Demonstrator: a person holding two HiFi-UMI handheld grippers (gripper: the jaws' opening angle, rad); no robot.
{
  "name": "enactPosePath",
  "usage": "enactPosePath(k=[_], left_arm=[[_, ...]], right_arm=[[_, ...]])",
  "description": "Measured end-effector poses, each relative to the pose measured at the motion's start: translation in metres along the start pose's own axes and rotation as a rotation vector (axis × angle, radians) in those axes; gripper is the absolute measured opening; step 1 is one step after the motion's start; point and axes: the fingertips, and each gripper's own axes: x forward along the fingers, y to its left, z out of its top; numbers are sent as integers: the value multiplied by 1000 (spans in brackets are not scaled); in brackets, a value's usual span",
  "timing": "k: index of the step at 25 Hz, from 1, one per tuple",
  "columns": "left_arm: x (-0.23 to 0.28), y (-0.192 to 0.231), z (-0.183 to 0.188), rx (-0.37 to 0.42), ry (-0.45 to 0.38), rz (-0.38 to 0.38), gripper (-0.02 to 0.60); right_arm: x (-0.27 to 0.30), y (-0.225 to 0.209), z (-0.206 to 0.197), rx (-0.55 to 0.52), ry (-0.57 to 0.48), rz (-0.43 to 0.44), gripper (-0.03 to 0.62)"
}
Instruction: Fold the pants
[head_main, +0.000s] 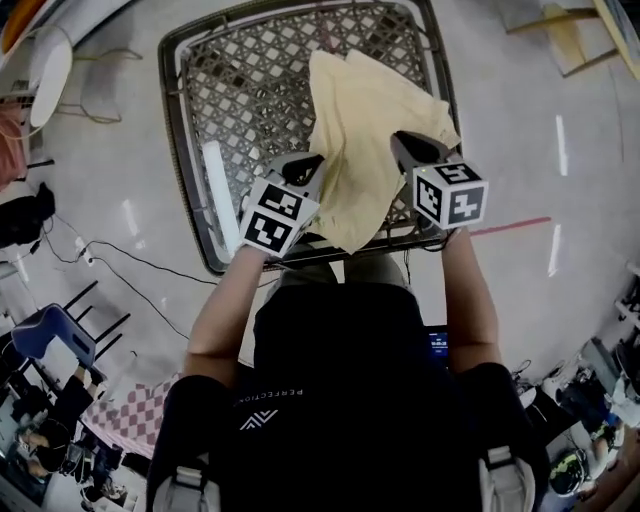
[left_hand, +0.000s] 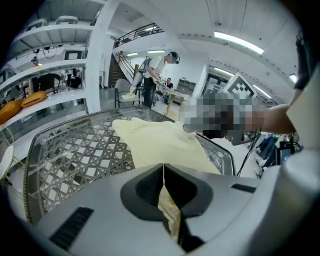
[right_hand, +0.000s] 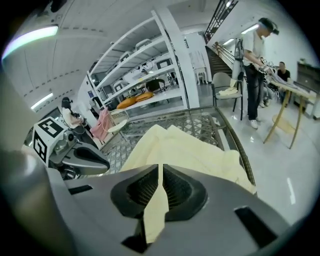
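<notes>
The pale yellow pants (head_main: 365, 120) lie on the right half of a mesh table (head_main: 240, 90), running from its far side to its near rim. The left gripper (head_main: 305, 165) has hold of the cloth's near left edge. In the left gripper view its jaws are pressed together, with a thin fold of yellow cloth pinched between them. The right gripper (head_main: 408, 148) grips the near right edge. Its jaws are likewise closed on a strip of the cloth, which hangs down behind the pads. The two grippers stand near each other with the cloth spread between them. A white strip (head_main: 216, 190) lies on the table, left of the left gripper.
</notes>
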Motion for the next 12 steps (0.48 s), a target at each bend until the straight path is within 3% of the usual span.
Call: enactPosePath(k=[8,12], left_arm=[[-25,-12,-43,122,72,-62,17],[-25,-13,-56,142,113,-112,58]], right_arm=[[-33,43,-77,65,14,33,49],[-41,56,-97,70,17,27,49]])
